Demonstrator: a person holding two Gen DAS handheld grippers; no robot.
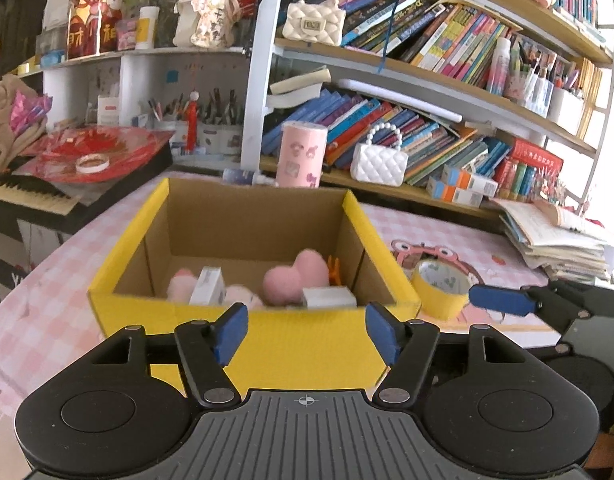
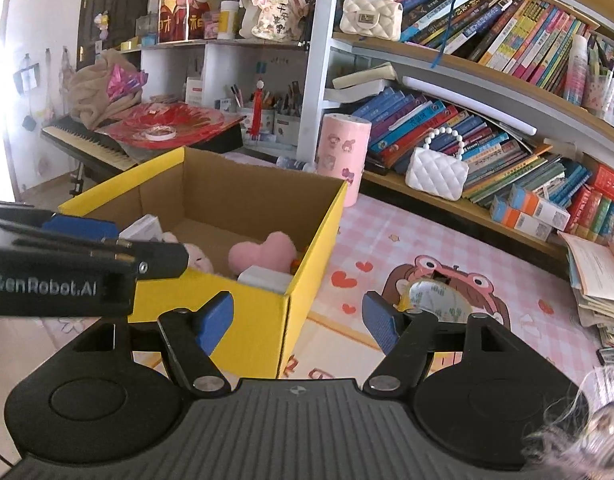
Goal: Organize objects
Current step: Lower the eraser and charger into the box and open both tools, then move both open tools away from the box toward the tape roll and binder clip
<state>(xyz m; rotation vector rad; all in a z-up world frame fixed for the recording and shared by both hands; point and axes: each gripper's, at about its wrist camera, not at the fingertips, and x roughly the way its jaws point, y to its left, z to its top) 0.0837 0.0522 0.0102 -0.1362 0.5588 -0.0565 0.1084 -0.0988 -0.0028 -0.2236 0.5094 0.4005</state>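
desk: pink checked mat (image 2: pixel 391 232) covers the top, shelves of books (image 1: pixel 447 40) along the far side
box: yellow carton (image 1: pixel 267 332), top open, sits mid-desk; looks like the drop point, so flaps are out of the way for loading from above
box contents: pink heart plush (image 1: pixel 295 280) at right, two small white boxes (image 1: pixel 329 297), pale pink soft toys at left, something orange in the far right corner (too small to name)
left gripper: (image 1: pixel 307 334) jaws spread, nothing between them, held just in front of the near box wall, aimed over the rim
right gripper: (image 2: pixel 299 320) jaws released, empty, pointed at the box's near right corner and the mat beside it
tape roll: yellow tape (image 2: pixel 439 296) stands on the mat just right of the box, partly behind the right finger; likely next to go in (judgement only)
pink canister: (image 1: pixel 303 154) upright behind the far wall of the box, not in the way
white purse: (image 1: pixel 381 160) on the low shelf, well apart from the box
paper stack: (image 1: pixel 555 240) far right on the desk
obstruction: the box's right wall stands between tape and interior, so the roll needs lifting over it; the left tool crosses the right view at left
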